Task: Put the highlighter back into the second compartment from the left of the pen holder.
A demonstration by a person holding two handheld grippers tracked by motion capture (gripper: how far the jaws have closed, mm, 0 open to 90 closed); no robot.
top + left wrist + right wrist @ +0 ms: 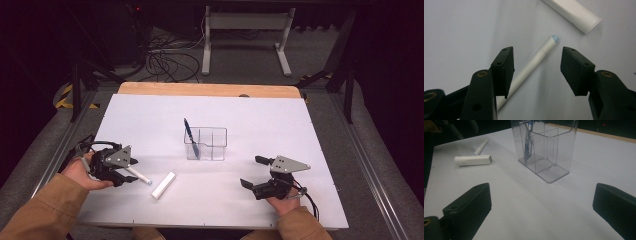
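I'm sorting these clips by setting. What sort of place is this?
Probably a lab or workshop test bench, not a home or office. A white sheet covers the table like a staged work surface, loose cables lie on the floor behind it, and a metal frame stands in the dark background.

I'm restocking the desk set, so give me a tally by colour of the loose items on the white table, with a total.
White: 2, the slim white pen between the left gripper's fingers and the thicker white tube.
Blue: 1, the blue pen standing in the holder.
Clear: 1, the divided clear holder.
Total: 4
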